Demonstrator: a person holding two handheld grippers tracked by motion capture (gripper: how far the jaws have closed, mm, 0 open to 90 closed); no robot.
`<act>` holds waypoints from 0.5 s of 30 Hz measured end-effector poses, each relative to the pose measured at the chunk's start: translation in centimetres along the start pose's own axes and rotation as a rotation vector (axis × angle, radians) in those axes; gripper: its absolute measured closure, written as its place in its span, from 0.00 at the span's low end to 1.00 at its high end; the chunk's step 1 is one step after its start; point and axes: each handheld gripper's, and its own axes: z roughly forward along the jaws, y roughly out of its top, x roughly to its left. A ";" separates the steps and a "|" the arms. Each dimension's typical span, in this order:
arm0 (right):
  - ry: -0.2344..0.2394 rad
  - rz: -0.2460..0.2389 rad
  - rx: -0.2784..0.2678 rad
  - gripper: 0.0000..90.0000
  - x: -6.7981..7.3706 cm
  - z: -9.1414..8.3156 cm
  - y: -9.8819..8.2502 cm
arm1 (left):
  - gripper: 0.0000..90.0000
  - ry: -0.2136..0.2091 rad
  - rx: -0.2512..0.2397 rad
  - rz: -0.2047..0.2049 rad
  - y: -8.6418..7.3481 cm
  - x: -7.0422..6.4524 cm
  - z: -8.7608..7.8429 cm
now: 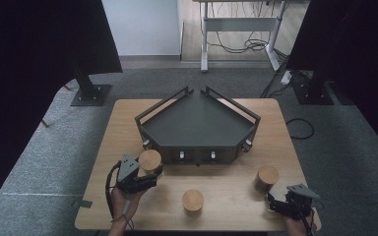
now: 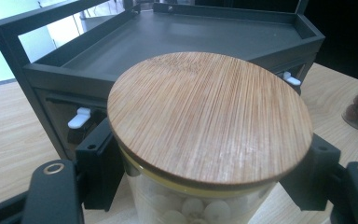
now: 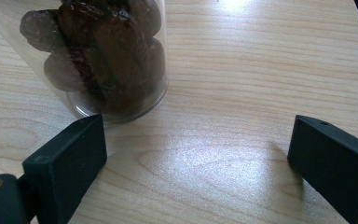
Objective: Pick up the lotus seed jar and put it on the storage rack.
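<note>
My left gripper (image 1: 150, 176) has its fingers (image 2: 100, 170) clamped on the white jar (image 2: 200, 205), one pad on each side of the glass just under its bamboo lid (image 2: 209, 116); I see round white pieces inside it. That jar sits at the front left corner of the rack (image 1: 197, 123), the dark five-sided tray with raised rails that I take as my landmark, and it looks close against the rack's front wall, beside a small white clip (image 2: 79, 117). My right gripper (image 1: 275, 202) rests on the worktop (image 1: 226, 196) well in front of the rack's right corner, its fingers (image 3: 70, 158) spread wide with bare wood between them. The dark jar (image 3: 102, 56), holding brown wrinkled fruit, stands just beyond that gripper's one finger, near it but not gripped. A third jar (image 1: 193, 200) stands in front of the rack's middle, between my two grippers. I can read no label, brand or writing on the jars, the lids or the rack.
</note>
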 end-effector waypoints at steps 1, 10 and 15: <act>0.000 0.000 0.000 0.04 0.0 0.0 0.0 | 0.28 0.000 0.000 0.000 0.0 0.0 0.0; 0.001 0.000 0.000 0.04 0.0 0.0 0.0 | 0.28 0.003 0.001 -0.003 0.3 0.3 0.2; 0.001 0.000 0.000 0.04 0.0 0.0 0.0 | 0.28 0.004 0.001 0.000 0.6 0.5 0.3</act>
